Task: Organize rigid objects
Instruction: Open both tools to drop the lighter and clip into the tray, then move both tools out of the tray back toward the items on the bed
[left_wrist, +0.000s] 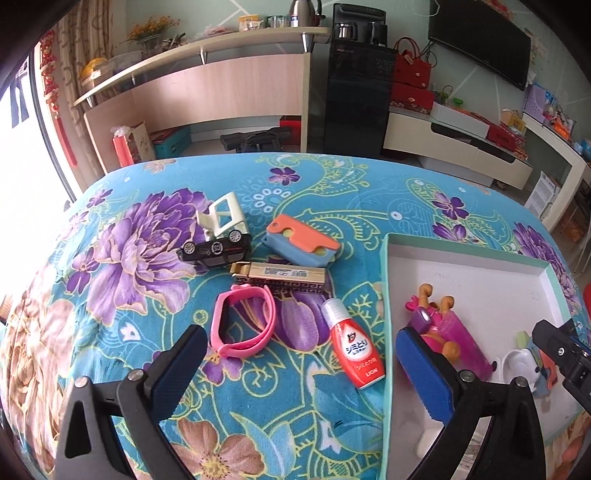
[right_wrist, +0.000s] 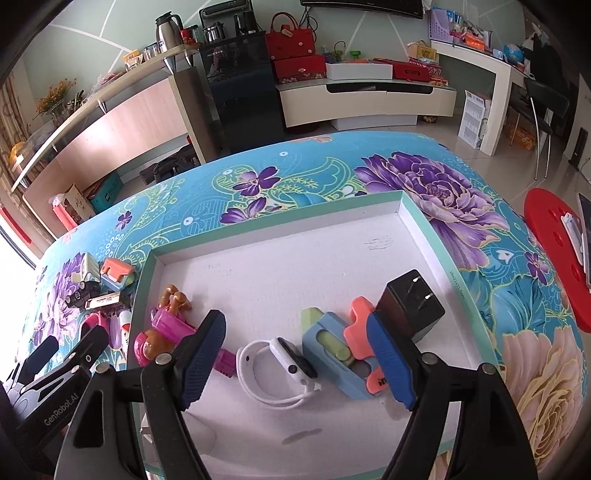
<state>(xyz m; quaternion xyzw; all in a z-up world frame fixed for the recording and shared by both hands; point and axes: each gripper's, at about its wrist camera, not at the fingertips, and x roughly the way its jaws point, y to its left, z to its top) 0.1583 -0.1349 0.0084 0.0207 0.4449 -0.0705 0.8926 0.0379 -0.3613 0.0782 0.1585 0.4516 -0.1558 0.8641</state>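
Note:
In the left wrist view my left gripper (left_wrist: 303, 373) stands wide open above the floral cloth, with nothing between its fingers. Just ahead lie a pink wristband (left_wrist: 242, 325) and a red bottle (left_wrist: 356, 350). Beyond them are a gold box (left_wrist: 280, 275), a toy car (left_wrist: 218, 236) and a blue-and-orange case (left_wrist: 301, 240). My right gripper (right_wrist: 295, 358) is open over the white tray (right_wrist: 424, 229). A white watch (right_wrist: 277, 369) and a blue, orange and green toy (right_wrist: 340, 354) lie between its fingers. A black charger (right_wrist: 410, 306) sits beside them, and a pink doll toy (right_wrist: 166, 325) lies at the tray's left.
The tray's teal rim (left_wrist: 386, 332) stands between the loose items and the tray floor. A red stool (right_wrist: 554, 258) is off the table's right edge. Shelves, a dark cabinet and a low TV unit stand beyond the far edge.

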